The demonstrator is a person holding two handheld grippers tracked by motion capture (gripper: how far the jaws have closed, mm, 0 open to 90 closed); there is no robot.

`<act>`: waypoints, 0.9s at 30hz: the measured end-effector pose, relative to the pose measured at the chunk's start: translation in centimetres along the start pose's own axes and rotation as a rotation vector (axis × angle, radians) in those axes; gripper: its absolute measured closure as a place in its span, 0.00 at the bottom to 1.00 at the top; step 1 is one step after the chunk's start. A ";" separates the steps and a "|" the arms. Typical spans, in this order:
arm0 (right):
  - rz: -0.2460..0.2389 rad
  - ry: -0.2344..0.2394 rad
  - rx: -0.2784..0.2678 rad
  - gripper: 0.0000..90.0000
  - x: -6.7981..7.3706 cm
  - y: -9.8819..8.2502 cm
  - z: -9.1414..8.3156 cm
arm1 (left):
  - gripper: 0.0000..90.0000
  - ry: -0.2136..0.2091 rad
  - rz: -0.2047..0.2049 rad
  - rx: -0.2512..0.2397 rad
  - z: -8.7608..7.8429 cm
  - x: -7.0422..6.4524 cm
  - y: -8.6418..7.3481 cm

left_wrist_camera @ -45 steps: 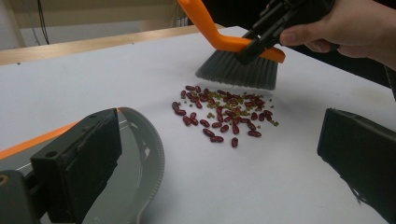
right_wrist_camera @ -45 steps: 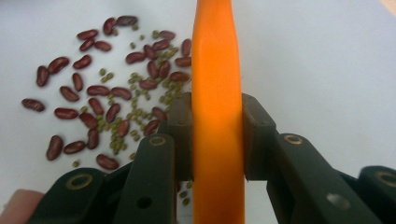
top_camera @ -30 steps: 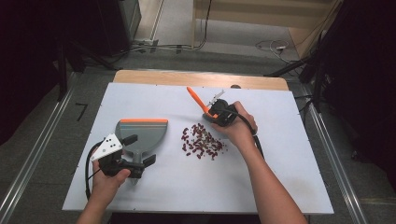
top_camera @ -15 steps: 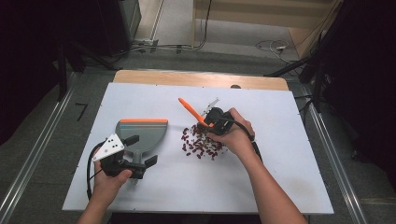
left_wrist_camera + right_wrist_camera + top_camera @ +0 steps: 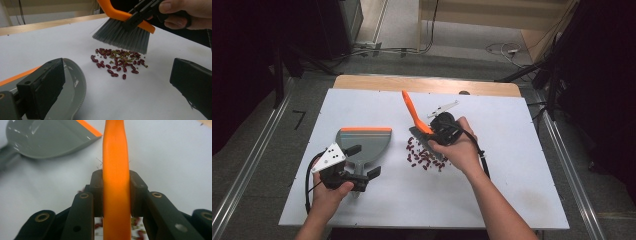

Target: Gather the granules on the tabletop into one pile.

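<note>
At the near edge of the white table [image 5: 512,200], the left gripper [image 5: 362,162] is held low, its jaws spread wide with the dustpan's handle running back between them; whether the pads actually touch that handle cannot be judged from the high view. The grey dustpan [image 5: 364,142] is laid flat just ahead, its orange lip turned away from the person. Beyond it, near the table's middle, a scatter of red beans [image 5: 424,155] is seen, mixed with smaller greenish grains. Above the pile's far side, the orange brush [image 5: 125,27] is carried tilted, its grey bristles lifted just clear of the beans. The right gripper [image 5: 116,192] is clamped firmly on the brush's orange handle.
</note>
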State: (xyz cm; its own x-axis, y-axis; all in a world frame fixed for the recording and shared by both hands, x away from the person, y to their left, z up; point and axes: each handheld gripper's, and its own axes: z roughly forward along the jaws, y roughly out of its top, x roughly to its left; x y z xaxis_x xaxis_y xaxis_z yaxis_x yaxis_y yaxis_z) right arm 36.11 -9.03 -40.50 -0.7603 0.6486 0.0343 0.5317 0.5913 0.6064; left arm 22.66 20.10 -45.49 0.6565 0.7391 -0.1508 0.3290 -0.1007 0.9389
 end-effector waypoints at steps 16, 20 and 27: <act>0.103 0.193 0.067 0.77 3.6 -0.8 4.2 | 0.00 0.004 -0.006 -0.009 -0.3 0.2 0.1; 0.178 0.132 0.063 0.76 2.2 -1.2 4.9 | 0.00 0.002 -0.005 -0.009 -0.3 0.1 0.1; 0.253 0.098 0.067 0.75 0.0 -2.3 4.9 | 0.00 0.003 -0.003 -0.005 -0.3 0.1 0.0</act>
State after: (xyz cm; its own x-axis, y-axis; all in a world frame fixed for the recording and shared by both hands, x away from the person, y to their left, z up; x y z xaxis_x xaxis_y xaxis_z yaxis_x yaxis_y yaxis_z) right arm 36.72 -8.06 -45.83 -0.6312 0.7321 0.2561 0.7299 0.4490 0.5154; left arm 22.54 20.32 -45.39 0.6535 0.7414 -0.1522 0.3271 -0.0952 0.9402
